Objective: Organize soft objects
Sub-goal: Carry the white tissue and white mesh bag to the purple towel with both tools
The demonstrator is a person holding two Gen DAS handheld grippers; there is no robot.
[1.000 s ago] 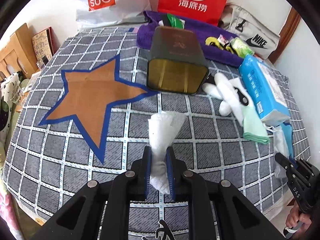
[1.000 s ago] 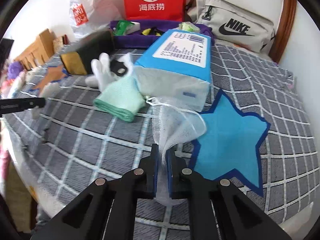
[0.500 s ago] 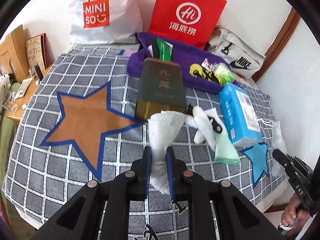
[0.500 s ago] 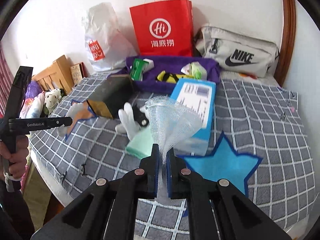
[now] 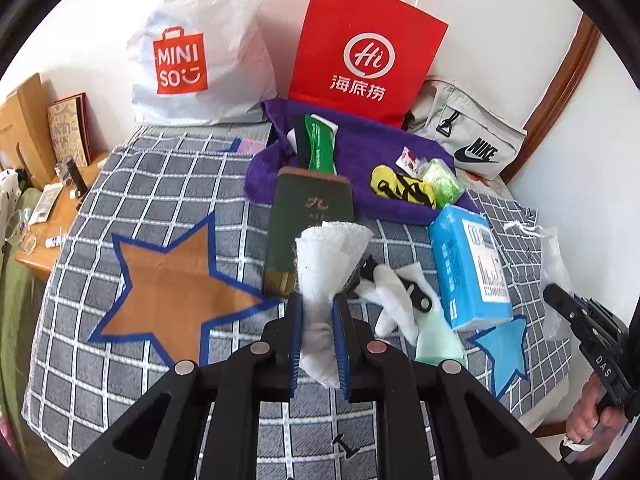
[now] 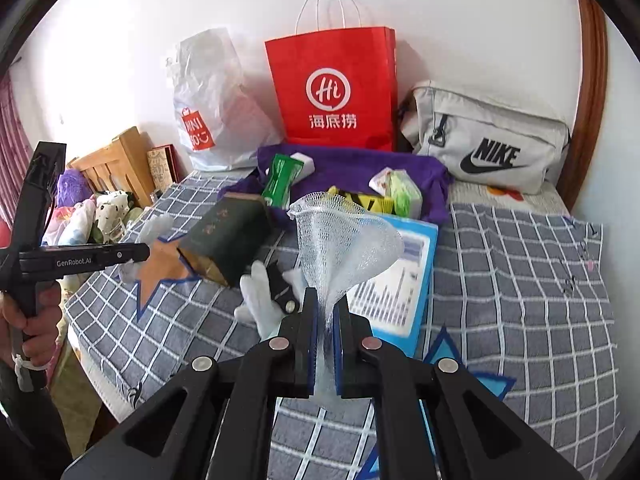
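My left gripper [image 5: 318,300] is shut on a white cloth [image 5: 328,256] that fans out above its blue pads, held high over the checked bed cover [image 5: 168,200]. My right gripper [image 6: 327,294] is shut on a sheer white mesh bag [image 6: 344,236], also lifted off the bed. In the left wrist view the right gripper [image 5: 560,300] shows at the far right with the mesh bag [image 5: 554,256] hanging from it. In the right wrist view the left gripper [image 6: 138,252] shows at the left with the cloth [image 6: 154,226] in it. White gloves [image 5: 394,304] and a pale green cloth [image 5: 438,340] lie on the bed.
A dark green box [image 5: 310,232], a blue tissue pack [image 5: 468,272], a purple towel [image 5: 360,152] with small items, an orange star [image 5: 172,292] and a blue star [image 5: 504,344] are on the bed. Bags [image 5: 360,52] line the wall. A wooden side table [image 5: 52,220] stands left.
Both grippers have risen away from the bed with their cloths still held. The bed and its objects look smaller and lower, and more of the wall and bags shows.
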